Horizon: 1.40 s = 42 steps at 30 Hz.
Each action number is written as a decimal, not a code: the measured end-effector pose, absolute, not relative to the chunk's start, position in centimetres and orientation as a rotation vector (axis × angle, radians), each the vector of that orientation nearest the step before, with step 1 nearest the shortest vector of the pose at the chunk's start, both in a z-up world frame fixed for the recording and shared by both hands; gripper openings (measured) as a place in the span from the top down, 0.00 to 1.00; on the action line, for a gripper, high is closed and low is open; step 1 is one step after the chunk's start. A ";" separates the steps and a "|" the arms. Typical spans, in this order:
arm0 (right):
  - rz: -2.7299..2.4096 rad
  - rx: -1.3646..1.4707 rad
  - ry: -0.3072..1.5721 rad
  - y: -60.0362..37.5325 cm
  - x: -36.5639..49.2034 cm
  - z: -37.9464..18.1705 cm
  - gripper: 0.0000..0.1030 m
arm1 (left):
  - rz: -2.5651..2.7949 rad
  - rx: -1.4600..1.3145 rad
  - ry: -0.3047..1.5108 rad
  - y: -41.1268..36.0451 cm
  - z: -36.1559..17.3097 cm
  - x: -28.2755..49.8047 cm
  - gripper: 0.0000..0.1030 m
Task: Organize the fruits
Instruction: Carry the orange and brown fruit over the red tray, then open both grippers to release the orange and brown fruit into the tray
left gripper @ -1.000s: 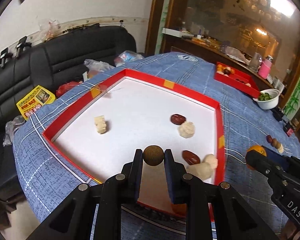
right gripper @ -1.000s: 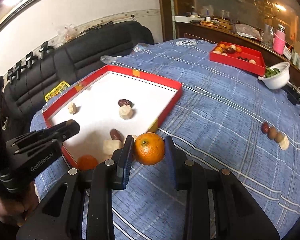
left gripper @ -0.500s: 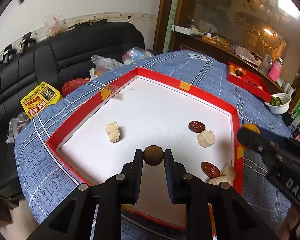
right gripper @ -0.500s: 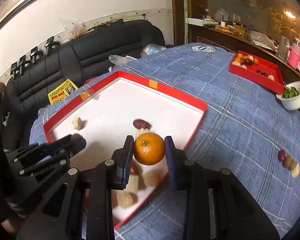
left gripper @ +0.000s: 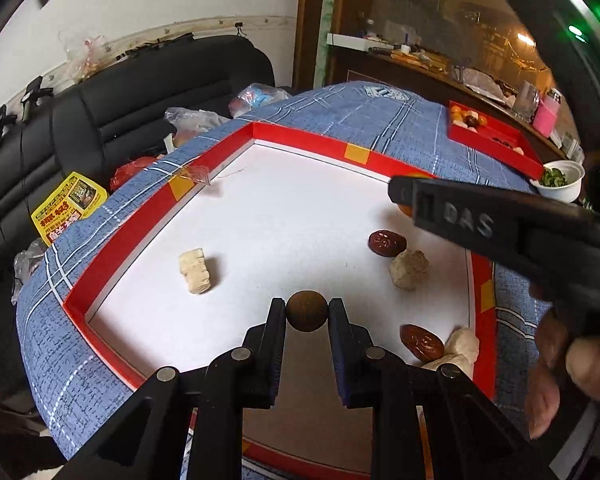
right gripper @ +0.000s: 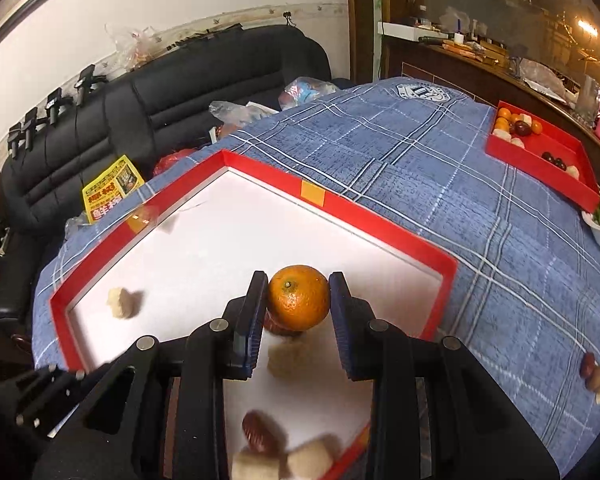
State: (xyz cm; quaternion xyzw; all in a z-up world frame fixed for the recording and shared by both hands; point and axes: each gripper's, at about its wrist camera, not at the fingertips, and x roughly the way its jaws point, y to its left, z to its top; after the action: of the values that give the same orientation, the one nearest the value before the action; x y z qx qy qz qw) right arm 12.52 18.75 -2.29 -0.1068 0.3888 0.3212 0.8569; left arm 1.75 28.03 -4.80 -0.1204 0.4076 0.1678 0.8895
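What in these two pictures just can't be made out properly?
- Left wrist view: the orange is almost wholly hidden behind the right gripper.
- Right wrist view: the dark fruit under the orange is mostly covered by it.
- Right wrist view: pale pieces at the bottom are blurred.
- Both views: small red tray contents too small.

Raised letters reading "DAS" stand on the side of the black plastic finger of the right hand-held gripper, seen crossing the left wrist view. A yellow printed leaflet lying on the black leather sofa carries large red characters and small pictures, but the characters are too blurred to read in either view. A white and dark crest-shaped emblem is printed on the blue checked tablecloth at the far edge of the bench; its lettering is too small to make out.
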 end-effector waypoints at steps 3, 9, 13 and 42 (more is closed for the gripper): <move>0.668 -0.231 0.831 19.4 13.5 -2.6 0.70 | 0.347 -0.246 0.853 28.0 -5.0 2.0 0.80; 0.661 -0.242 0.850 20.5 14.8 -3.2 0.70 | 0.345 -0.241 0.866 28.1 -5.4 2.6 0.80; 0.661 -0.248 0.857 21.0 15.3 -3.4 0.70 | 0.349 -0.243 0.870 28.3 -5.6 2.7 0.80; 0.625 -0.210 0.864 17.8 14.8 -1.5 0.37 | 0.407 -0.351 0.879 28.6 -4.1 0.8 0.38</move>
State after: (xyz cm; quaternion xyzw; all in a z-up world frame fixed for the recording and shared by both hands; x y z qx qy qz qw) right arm 14.76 17.76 -1.49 -0.1001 0.4111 0.2973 0.8559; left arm 0.83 28.56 -4.11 -0.1677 0.4201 0.1946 0.8703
